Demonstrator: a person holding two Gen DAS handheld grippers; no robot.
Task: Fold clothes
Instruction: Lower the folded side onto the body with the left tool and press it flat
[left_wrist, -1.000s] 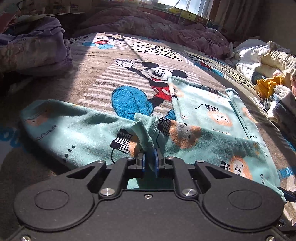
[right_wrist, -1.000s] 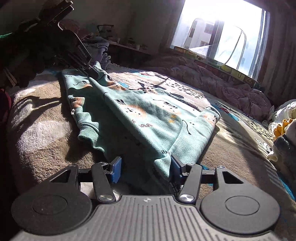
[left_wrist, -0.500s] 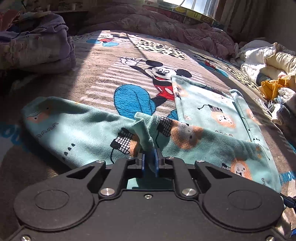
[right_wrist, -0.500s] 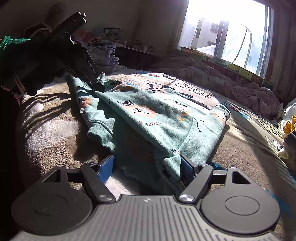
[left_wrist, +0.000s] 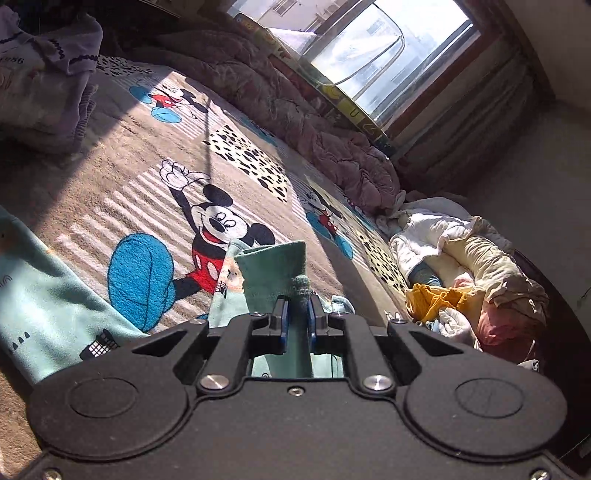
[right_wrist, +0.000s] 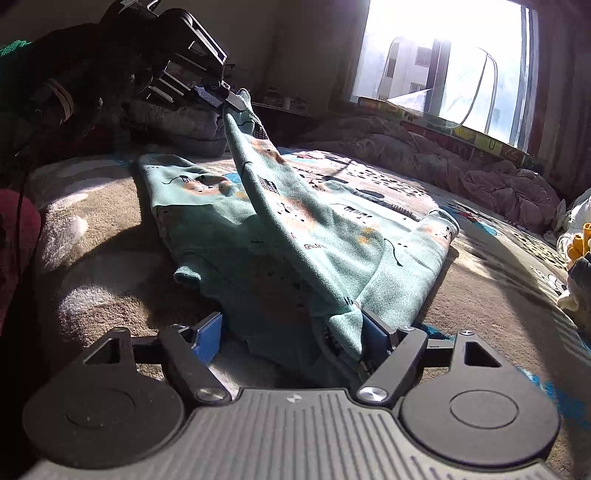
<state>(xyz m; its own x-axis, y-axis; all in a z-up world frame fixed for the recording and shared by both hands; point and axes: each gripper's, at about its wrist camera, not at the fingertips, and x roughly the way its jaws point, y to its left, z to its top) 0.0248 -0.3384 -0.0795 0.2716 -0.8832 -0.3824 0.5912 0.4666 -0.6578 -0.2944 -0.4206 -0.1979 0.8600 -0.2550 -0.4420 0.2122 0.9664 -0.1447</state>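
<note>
A teal printed garment (right_wrist: 295, 221) lies on the bed. My left gripper (left_wrist: 297, 306) is shut on one edge of the teal garment (left_wrist: 273, 266), whose pinched fold stands up between the blue pads. In the right wrist view the left gripper (right_wrist: 231, 101) holds that edge high at the far left, so the cloth hangs from it in a slanted ridge. My right gripper (right_wrist: 291, 328) stands open at the garment's near edge. A corner of the cloth drapes against its right finger (right_wrist: 373, 328), while the left finger (right_wrist: 208, 332) is bare.
A brown cartoon-mouse blanket (left_wrist: 147, 177) covers the bed. A rumpled mauve quilt (left_wrist: 295, 122) lies along the window side. Loose clothes (left_wrist: 461, 266) are piled at the right, and lilac garments (left_wrist: 48, 85) at the far left. A person's dark-gloved hand (right_wrist: 74, 74) carries the left gripper.
The left gripper has risen and rolled, pulling the pinched edge up off the bed. The right gripper's jaws have spread wider around the near corner without moving away.
</note>
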